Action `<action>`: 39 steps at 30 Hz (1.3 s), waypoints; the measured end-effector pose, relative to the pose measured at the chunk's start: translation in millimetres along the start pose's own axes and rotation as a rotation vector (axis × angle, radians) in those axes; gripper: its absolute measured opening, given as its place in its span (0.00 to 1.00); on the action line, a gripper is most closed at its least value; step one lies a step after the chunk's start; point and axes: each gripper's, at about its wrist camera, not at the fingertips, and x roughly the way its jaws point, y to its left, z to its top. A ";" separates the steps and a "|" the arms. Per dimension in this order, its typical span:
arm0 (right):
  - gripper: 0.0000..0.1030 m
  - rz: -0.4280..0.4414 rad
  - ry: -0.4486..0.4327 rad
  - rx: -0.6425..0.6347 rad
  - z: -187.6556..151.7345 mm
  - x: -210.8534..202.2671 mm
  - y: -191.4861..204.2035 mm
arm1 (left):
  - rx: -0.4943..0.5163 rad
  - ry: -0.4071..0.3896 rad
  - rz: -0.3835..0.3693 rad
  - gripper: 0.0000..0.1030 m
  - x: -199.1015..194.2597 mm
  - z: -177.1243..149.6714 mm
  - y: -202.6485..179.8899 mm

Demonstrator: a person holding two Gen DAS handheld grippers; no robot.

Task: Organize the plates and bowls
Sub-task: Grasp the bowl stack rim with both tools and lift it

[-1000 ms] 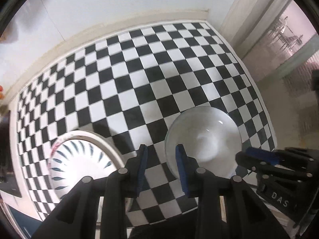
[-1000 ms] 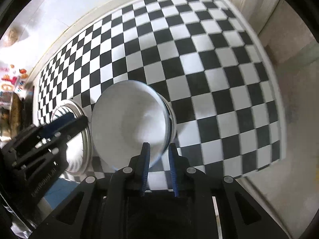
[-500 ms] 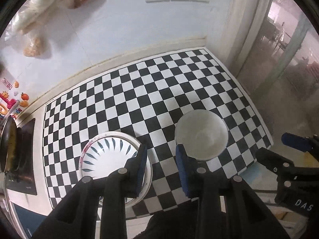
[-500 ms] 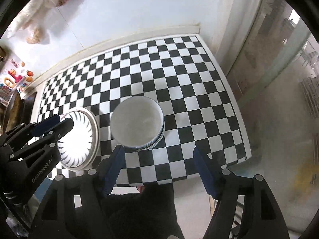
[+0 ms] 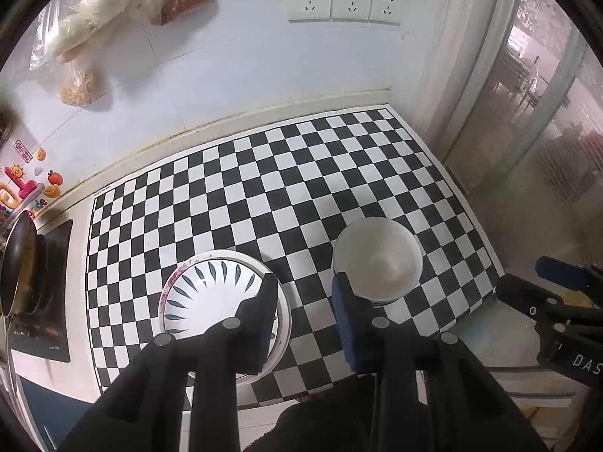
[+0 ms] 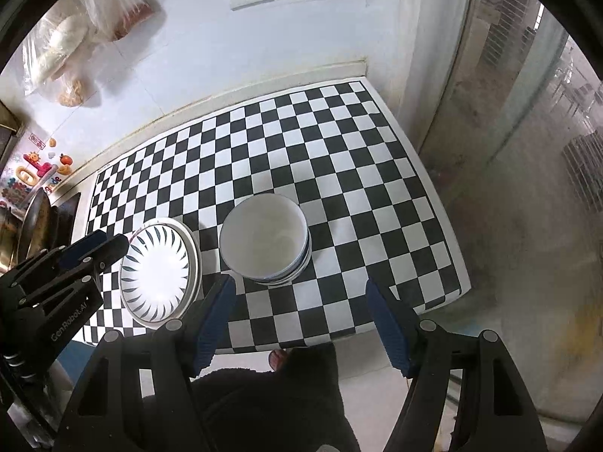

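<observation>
Fingers of the left gripper point(image 5: 305, 312) are standing a narrow gap apart with nothing between them, hanging above the checkered mat point(image 5: 264, 188). In this left wrist view, the stack of plates point(image 5: 211, 301) with the blue leaf pattern is lying on the mat's near left part, and the stack of white bowls point(image 5: 377, 260) is sitting apart from it to the right. The right gripper point(image 5: 557, 293) is showing at the right edge.

Seen from the right wrist, the right gripper point(image 6: 301, 316) is holding its fingers spread wide and empty above the mat's point(image 6: 339, 150) near edge. The bowls point(image 6: 264, 237) are sitting beside the plates point(image 6: 158, 271), and the left gripper point(image 6: 90, 252) is hovering by the plates.
</observation>
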 end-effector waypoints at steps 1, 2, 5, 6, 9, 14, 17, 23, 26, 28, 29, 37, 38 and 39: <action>0.72 -0.001 0.000 -0.001 1.3 -0.5 -0.2 | 0.000 -0.001 -0.001 0.27 -0.8 0.6 -0.8; 0.72 0.002 0.000 0.001 2.1 -0.6 -0.6 | -0.001 0.000 -0.003 0.27 -0.9 1.2 -1.3; 0.72 0.009 0.003 0.010 4.9 3.0 -3.1 | -0.006 0.012 -0.013 0.27 3.8 4.8 -1.2; 0.72 0.008 0.008 0.016 6.4 6.8 -5.6 | -0.014 0.020 -0.020 0.27 7.4 6.3 -0.7; 0.84 0.029 0.033 0.044 11.3 26.4 -15.0 | -0.038 0.083 -0.075 0.27 30.9 15.7 3.7; 0.84 0.120 0.146 0.129 21.6 90.5 -37.7 | -0.088 0.210 -0.171 0.27 86.5 31.7 7.8; 0.84 0.177 0.231 0.180 24.9 135.6 -48.6 | -0.086 0.294 -0.218 0.27 125.0 39.7 2.3; 0.84 0.235 0.363 0.200 25.8 203.2 -54.1 | -0.106 0.447 -0.323 0.27 190.7 50.1 -9.0; 0.84 0.259 0.405 0.204 26.3 224.3 -56.0 | -0.101 0.495 -0.343 0.30 212.3 49.0 -12.6; 0.84 0.277 0.426 0.207 27.6 234.6 -57.5 | -0.097 0.529 -0.356 0.30 224.9 48.7 -14.5; 0.84 0.283 0.437 0.210 29.1 239.9 -58.3 | -0.089 0.539 -0.355 0.32 230.5 48.2 -15.4; 0.84 0.289 0.508 0.173 37.6 270.3 -53.5 | -0.119 0.650 -0.430 0.51 275.6 39.8 -15.6; 0.84 0.289 0.516 0.169 37.9 273.9 -52.4 | -0.126 0.663 -0.442 0.58 279.6 38.4 -15.8; 0.84 0.289 0.521 0.165 38.4 276.7 -51.0 | -0.129 0.676 -0.454 0.67 283.6 36.9 -16.4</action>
